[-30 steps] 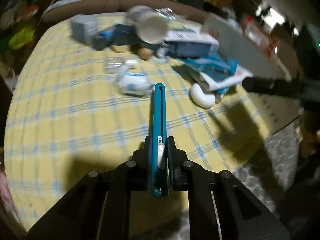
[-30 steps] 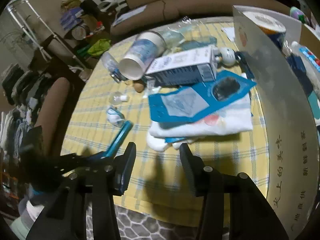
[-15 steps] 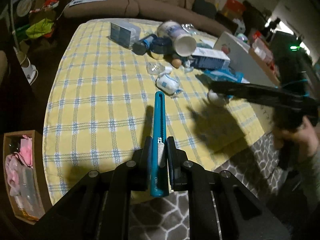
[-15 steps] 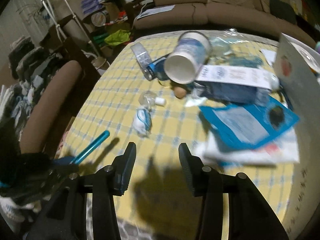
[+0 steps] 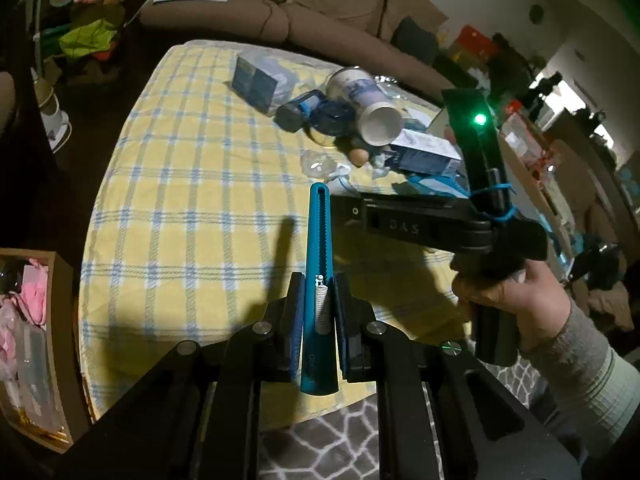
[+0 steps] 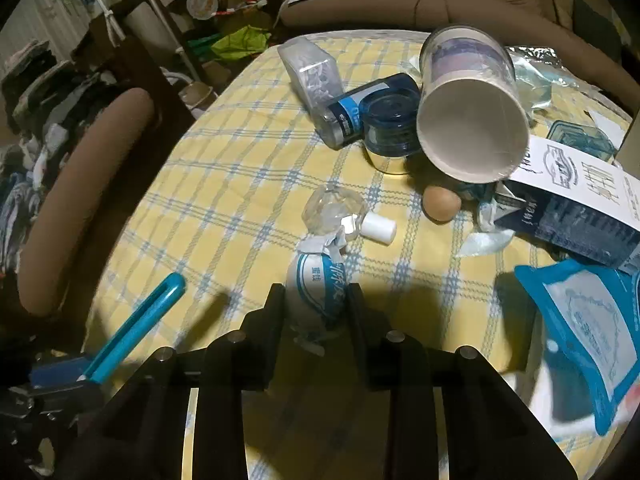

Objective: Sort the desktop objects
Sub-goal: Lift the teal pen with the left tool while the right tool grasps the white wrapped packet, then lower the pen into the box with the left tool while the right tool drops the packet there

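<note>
My left gripper (image 5: 317, 292) is shut on a teal utility knife (image 5: 318, 248), held above the near edge of the yellow checked table (image 5: 180, 200). The knife also shows in the right wrist view (image 6: 136, 328). My right gripper (image 6: 316, 300) is open, its fingers on either side of a white and blue wrapped packet (image 6: 316, 284) lying on the cloth. The right gripper body (image 5: 420, 228) crosses the left wrist view, hiding the packet there.
A tipped paper cup (image 6: 468, 116), blue jars (image 6: 384, 120), a clear box (image 6: 312, 72), an egg (image 6: 442, 204), a small bottle (image 6: 340, 216), a dark carton (image 6: 580, 200) and a blue pouch (image 6: 580, 320) crowd the far and right side. A sofa (image 5: 280, 8) stands behind.
My right gripper moved left and down over the table until its fingers straddle the wrapped packet. My left gripper pulled back and up with the knife still held.
</note>
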`<state>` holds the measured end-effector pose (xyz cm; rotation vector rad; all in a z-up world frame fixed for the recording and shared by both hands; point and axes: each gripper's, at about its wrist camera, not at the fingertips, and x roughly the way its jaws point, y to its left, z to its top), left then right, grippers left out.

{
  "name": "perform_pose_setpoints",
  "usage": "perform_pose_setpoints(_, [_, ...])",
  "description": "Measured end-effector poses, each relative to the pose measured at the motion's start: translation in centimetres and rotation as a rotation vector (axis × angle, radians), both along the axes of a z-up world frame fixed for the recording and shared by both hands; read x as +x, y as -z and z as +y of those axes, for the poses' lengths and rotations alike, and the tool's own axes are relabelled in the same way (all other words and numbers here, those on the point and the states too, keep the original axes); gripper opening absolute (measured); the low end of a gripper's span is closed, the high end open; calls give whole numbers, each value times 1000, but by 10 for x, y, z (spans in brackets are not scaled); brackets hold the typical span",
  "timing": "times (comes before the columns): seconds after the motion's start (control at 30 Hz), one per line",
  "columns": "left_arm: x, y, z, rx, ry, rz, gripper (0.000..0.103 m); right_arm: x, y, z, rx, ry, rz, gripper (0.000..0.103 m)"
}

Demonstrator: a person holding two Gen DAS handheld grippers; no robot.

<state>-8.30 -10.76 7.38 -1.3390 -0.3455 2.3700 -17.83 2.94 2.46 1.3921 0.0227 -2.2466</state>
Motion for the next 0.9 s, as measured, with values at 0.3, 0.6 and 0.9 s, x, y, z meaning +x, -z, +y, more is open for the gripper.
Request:
perform_pose_setpoints(0.3, [7,-30,54,14,104,55,13,29,-97,111,-130,92,61,30])
perform_pose_setpoints(0.6, [-17,-78,180,91,256,115,13,46,-125,309,-79,431,64,31])
perform_pose_setpoints(0.9, [-52,-96,307,56,346,133,13,33,-67,379,-193,648,-49,31])
